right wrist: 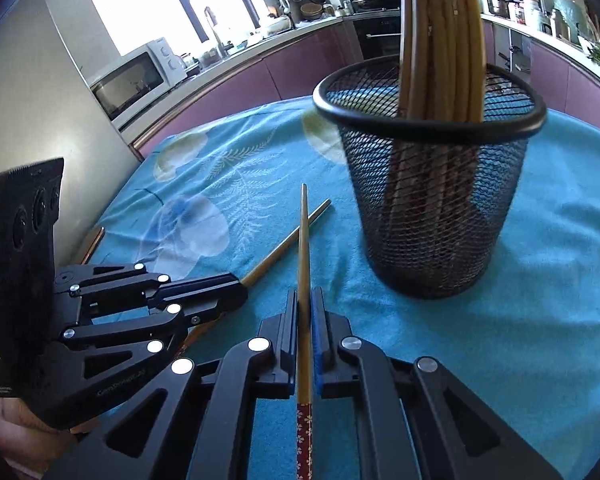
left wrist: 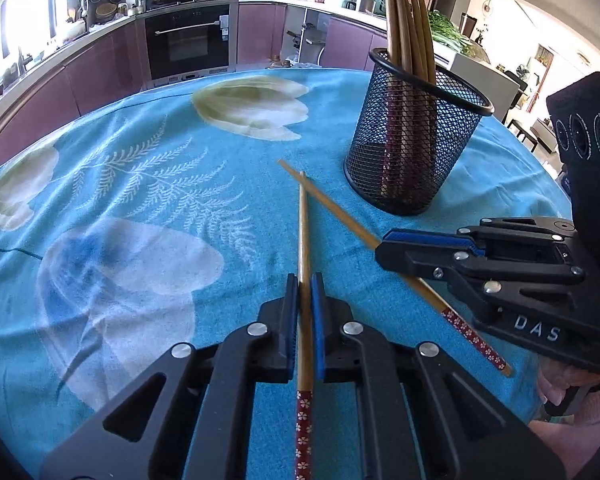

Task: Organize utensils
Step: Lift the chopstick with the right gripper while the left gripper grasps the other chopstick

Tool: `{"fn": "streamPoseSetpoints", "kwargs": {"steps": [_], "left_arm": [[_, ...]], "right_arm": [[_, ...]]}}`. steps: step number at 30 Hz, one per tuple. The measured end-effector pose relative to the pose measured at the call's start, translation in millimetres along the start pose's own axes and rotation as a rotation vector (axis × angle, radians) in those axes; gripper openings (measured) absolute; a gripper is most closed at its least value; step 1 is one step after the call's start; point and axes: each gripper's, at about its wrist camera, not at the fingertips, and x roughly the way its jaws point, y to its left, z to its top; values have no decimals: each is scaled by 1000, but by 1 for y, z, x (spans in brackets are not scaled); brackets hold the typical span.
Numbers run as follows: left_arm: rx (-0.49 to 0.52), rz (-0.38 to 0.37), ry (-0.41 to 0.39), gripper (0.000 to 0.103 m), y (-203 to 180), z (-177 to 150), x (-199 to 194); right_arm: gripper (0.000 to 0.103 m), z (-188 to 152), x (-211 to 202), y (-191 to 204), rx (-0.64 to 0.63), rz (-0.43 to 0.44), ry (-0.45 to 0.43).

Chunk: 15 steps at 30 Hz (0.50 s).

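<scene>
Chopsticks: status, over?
Left tool shut on one chopstick. Right tool shut on other chopstick. Tips crossed on cloth. Mesh cup upright, unobstructed.

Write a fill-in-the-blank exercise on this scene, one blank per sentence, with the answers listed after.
1. The left gripper is shut on a single ____.
2. The right gripper holds the other chopstick, and near their tips the two sticks ____ each other.
3. More chopsticks stand upright in the black ____ holder.
4. The cloth on the table is mainly ____.

Answers: chopstick; cross; mesh; blue
</scene>
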Motion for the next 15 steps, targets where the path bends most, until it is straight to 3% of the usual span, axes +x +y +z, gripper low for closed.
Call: {"fn": "streamPoseSetpoints", "kwargs": {"steps": [15], "left_arm": [[27, 20, 5, 8, -5, 2, 3]], "right_arm": [[6, -1, 8, 5, -23, -19, 4]]}}
